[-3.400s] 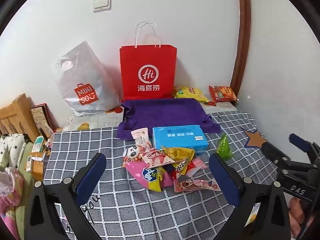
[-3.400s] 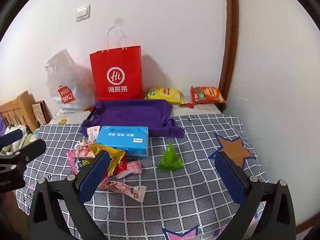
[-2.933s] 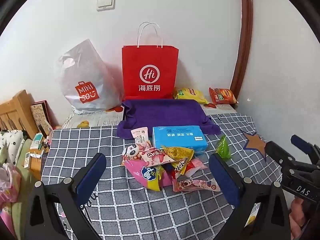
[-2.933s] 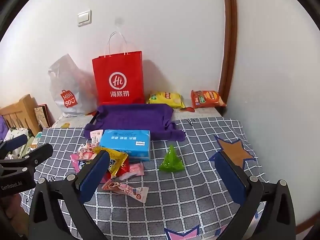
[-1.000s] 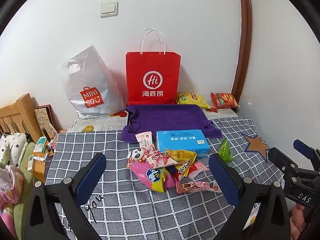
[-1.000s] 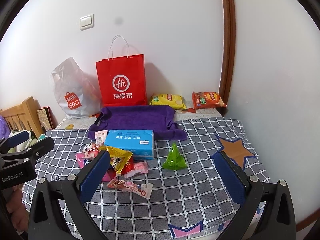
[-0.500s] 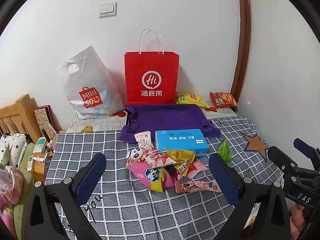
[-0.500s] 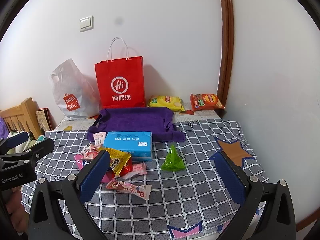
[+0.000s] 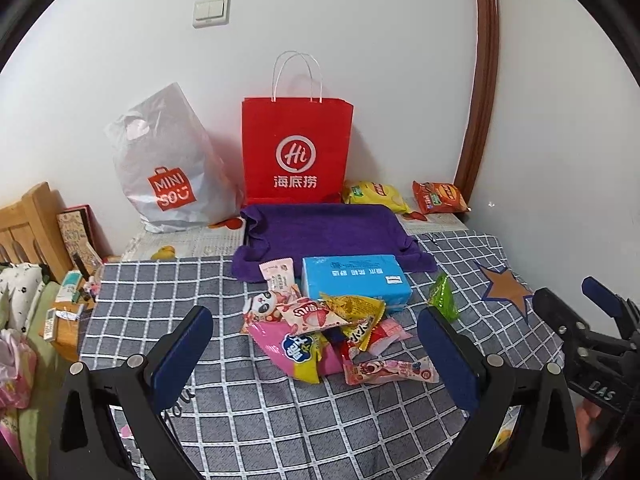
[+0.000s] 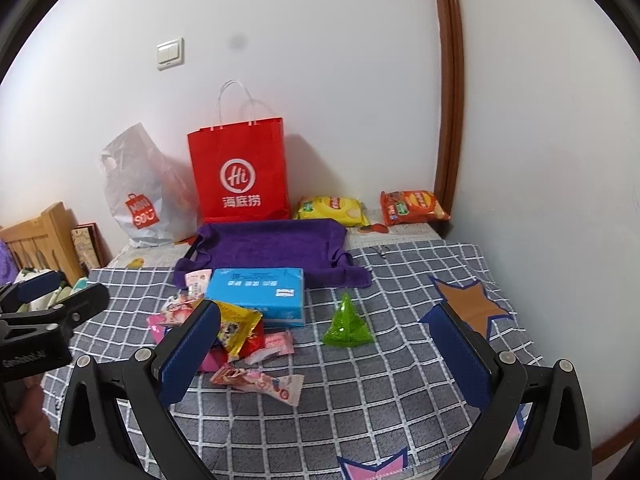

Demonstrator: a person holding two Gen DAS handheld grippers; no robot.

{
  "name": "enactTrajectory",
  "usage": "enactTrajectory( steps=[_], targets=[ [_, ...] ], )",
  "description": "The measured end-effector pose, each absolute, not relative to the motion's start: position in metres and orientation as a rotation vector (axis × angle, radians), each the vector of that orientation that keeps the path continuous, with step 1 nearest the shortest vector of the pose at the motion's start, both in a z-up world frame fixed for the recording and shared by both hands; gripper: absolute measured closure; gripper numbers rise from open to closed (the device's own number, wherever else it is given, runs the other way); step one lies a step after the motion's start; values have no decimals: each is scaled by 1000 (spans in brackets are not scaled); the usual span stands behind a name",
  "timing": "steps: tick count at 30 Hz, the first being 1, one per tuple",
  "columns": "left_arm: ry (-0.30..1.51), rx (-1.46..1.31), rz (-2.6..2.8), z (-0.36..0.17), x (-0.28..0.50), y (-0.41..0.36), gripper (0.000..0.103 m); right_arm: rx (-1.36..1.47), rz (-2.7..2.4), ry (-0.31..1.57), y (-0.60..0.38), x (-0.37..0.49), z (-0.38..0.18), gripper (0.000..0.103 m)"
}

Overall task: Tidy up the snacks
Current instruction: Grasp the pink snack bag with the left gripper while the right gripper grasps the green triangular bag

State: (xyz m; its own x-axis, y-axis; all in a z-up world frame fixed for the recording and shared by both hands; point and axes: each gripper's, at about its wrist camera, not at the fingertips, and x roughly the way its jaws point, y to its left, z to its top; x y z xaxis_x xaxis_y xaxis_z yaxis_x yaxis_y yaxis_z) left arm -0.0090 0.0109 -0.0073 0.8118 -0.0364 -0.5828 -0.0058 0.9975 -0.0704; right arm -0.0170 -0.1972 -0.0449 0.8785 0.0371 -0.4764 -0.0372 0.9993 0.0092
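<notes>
A pile of small snack packets (image 9: 320, 332) lies on the grey checked cloth (image 9: 168, 292), in front of a blue box (image 9: 354, 280). A green triangular packet (image 9: 442, 300) lies apart to the right; it also shows in the right wrist view (image 10: 347, 326). A pink long packet (image 10: 260, 384) lies nearest. My left gripper (image 9: 316, 356) is open and empty, above the near side of the pile. My right gripper (image 10: 324, 352) is open and empty, held back from the green packet.
A purple cloth tray (image 9: 324, 228) sits behind the box. A red paper bag (image 9: 296, 152) and a white plastic bag (image 9: 168, 168) stand at the wall. Yellow (image 9: 374, 194) and orange (image 9: 438, 198) chip bags lie at the back right. A wooden headboard (image 9: 28, 220) is at the left.
Both grippers have drifted slightly back and up, so the view shifted a little. Nothing on the cloth has moved.
</notes>
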Motion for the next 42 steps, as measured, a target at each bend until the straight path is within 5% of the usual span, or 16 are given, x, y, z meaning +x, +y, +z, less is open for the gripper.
enactTrajectory(
  steps=[11, 26, 42],
  targets=[
    [676, -79, 5, -45, 21, 22, 1, -52, 34, 602, -206, 18, -93, 1],
    [838, -118, 6, -115, 71, 64, 5, -9, 38, 750, -227, 105, -165, 16],
    [913, -192, -17, -135, 89, 83, 5, 74, 49, 851, -224, 180, -219, 42]
  ],
)
